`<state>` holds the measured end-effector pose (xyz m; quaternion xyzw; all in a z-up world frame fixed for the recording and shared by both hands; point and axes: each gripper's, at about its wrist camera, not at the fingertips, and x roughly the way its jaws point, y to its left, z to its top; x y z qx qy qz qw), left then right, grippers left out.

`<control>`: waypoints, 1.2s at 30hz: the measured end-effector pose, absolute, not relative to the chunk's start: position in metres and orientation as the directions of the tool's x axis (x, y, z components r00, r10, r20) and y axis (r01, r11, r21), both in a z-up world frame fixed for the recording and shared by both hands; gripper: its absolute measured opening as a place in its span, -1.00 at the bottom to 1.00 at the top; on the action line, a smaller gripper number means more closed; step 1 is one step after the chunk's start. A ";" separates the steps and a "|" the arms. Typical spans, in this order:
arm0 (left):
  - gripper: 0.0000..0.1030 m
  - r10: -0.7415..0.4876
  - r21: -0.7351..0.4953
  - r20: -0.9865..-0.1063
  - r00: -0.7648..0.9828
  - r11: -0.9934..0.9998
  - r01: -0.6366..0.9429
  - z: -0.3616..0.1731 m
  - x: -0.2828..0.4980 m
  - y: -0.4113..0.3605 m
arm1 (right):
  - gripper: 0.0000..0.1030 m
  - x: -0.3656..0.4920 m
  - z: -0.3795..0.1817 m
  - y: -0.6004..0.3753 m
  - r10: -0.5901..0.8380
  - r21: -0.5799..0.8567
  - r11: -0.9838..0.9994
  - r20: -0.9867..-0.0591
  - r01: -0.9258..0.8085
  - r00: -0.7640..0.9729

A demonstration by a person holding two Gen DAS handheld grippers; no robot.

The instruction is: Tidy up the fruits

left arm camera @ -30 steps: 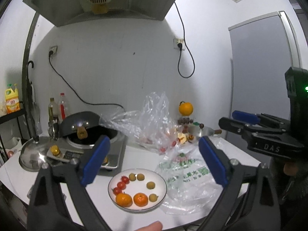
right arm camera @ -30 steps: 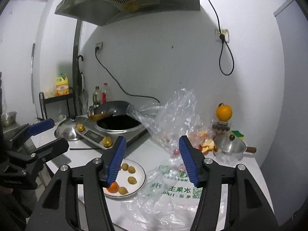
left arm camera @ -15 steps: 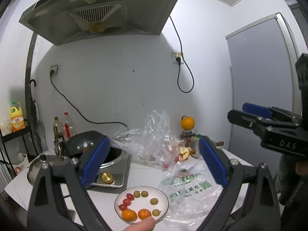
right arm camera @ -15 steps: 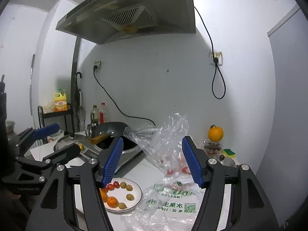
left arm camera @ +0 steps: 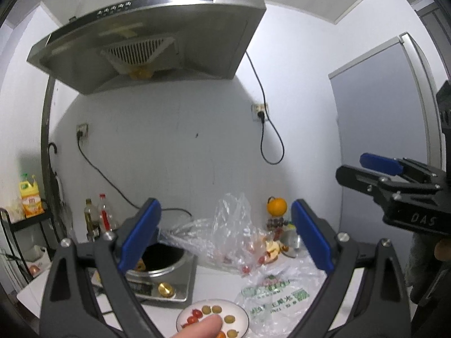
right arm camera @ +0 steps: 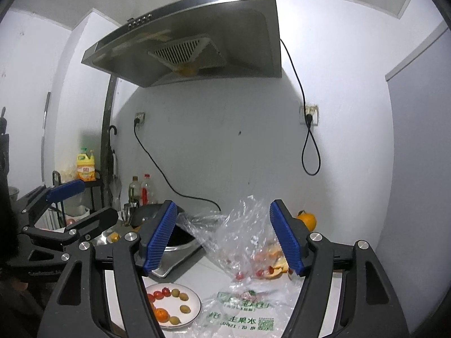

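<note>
A white plate near the counter's front holds red cherry tomatoes, green olive-like fruits and a small orange. It also shows low in the left wrist view, partly behind a fingertip. My left gripper is open and empty, raised well above the counter. My right gripper is open and empty, also raised. Each gripper shows in the other's view: the right one, the left one.
A clear plastic bag with cherry tomatoes lies behind a printed bag. Orange peel and an orange sit at the right. An induction cooker with a wok stands left. A range hood hangs overhead.
Both grippers have risen and tilted upward; the counter has dropped low in both views and the hood fills the top. Both jaws stay open.
</note>
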<state>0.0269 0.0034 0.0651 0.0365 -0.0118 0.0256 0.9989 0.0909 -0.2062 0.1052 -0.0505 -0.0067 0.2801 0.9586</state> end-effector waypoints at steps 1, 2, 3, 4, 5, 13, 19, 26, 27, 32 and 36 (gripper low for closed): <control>0.84 0.048 0.073 0.034 0.998 0.996 -0.051 0.069 0.025 0.002 | 0.40 0.090 0.108 -0.206 0.537 -0.104 0.838 -0.011 -0.535 0.843; 0.84 0.049 0.075 0.042 0.998 0.996 -0.052 0.074 0.023 0.001 | 0.40 0.088 0.112 -0.206 0.537 -0.109 0.839 0.000 -0.533 0.844; 0.84 0.053 0.078 0.051 0.997 0.995 -0.057 0.077 0.021 0.000 | 0.40 0.086 0.115 -0.206 0.536 -0.112 0.839 0.007 -0.532 0.844; 0.84 0.061 0.080 0.062 0.996 0.995 -0.066 0.081 0.017 -0.001 | 0.40 0.084 0.118 -0.205 0.538 -0.116 0.838 0.012 -0.533 0.843; 0.84 0.068 0.080 0.068 0.995 0.994 -0.074 0.084 0.015 -0.002 | 0.41 0.083 0.121 -0.205 0.539 -0.121 0.837 0.013 -0.534 0.842; 0.84 0.117 0.087 0.086 0.989 0.988 -0.124 0.095 0.003 0.001 | 0.43 0.073 0.127 -0.206 0.540 -0.136 0.835 0.026 -0.533 0.841; 0.84 0.119 0.079 0.091 0.989 0.989 -0.126 0.093 0.000 0.001 | 0.43 0.073 0.127 -0.207 0.541 -0.134 0.835 0.021 -0.533 0.841; 0.84 0.122 0.054 0.067 0.990 0.991 -0.126 0.086 0.010 0.006 | 0.43 0.079 0.124 -0.207 0.541 -0.134 0.834 0.009 -0.536 0.841; 0.84 0.122 0.051 0.063 0.991 0.991 -0.125 0.085 0.012 0.007 | 0.43 0.080 0.123 -0.207 0.542 -0.132 0.834 0.007 -0.536 0.841; 0.84 0.119 0.053 0.042 0.992 0.991 -0.121 0.078 0.020 0.008 | 0.43 0.086 0.119 -0.204 0.541 -0.130 0.833 -0.009 -0.537 0.841; 0.84 0.116 0.053 0.036 0.993 0.992 -0.117 0.075 0.023 0.007 | 0.43 0.091 0.116 -0.202 0.539 -0.128 0.834 -0.019 -0.537 0.842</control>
